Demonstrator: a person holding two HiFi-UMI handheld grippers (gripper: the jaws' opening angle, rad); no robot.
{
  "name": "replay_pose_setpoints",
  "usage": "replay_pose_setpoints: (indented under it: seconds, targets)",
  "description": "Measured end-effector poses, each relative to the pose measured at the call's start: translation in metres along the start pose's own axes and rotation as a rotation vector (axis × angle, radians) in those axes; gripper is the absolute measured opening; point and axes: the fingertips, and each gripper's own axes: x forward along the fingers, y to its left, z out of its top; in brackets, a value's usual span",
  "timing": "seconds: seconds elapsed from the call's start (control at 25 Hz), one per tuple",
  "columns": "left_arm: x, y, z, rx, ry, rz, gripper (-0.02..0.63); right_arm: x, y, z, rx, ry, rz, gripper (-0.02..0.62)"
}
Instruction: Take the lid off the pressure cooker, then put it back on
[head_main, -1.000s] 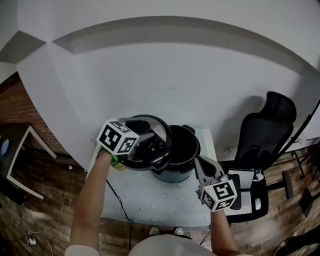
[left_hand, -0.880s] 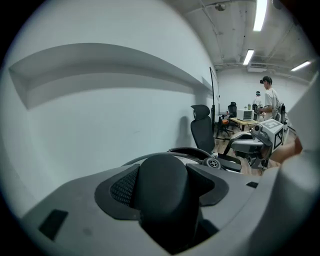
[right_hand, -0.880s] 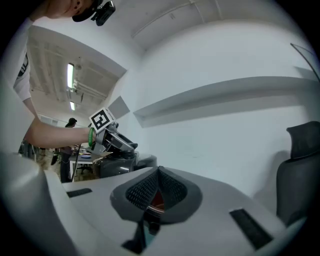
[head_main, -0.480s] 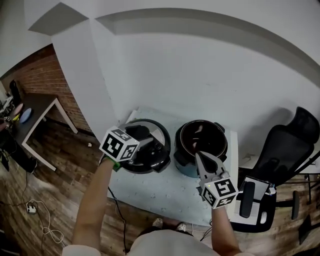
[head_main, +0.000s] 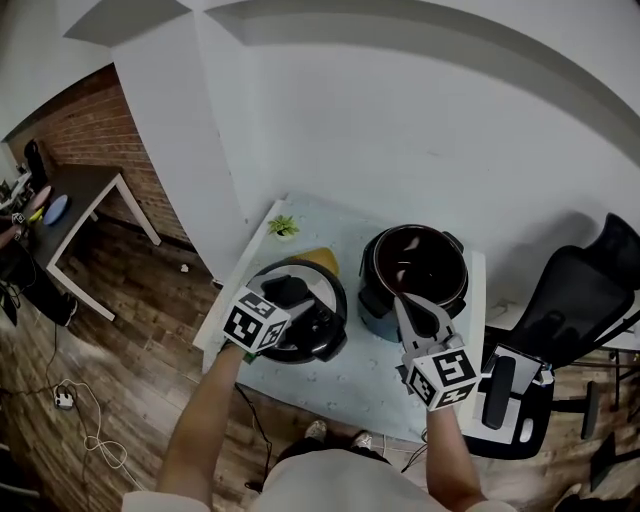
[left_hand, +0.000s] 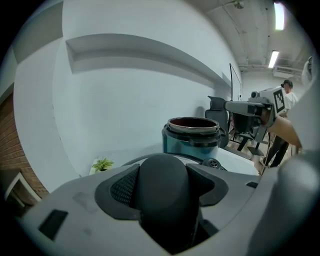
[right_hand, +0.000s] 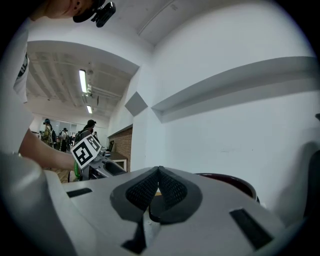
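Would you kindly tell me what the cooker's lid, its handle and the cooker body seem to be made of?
The lid looks like silvery metal: its top is pale with a soft sheen. Its handle seems to be matte black plastic, showing no glare. The cooker body is glossy teal with soft highlights; whether it is painted metal or plastic, I cannot tell.

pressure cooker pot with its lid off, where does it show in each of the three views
Head view: the pot stands right of centre, to the right of the lid.
Left gripper view: the pot is at centre, just beyond the lid's knob.
Right gripper view: low and right of centre, only the pot's dark rim shows.
Shared landmark: the white wall behind the pot, also seen here and here.
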Motion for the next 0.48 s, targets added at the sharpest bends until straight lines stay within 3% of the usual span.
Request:
replay_pose_setpoints:
  seconds: [0.48]
  targets:
    - [0.045,-0.028,-0.061,-0.068,0.035,-0.01,0.288,-0.006,-0.014,-0.01,-0.008,0.04,-0.03,0.0]
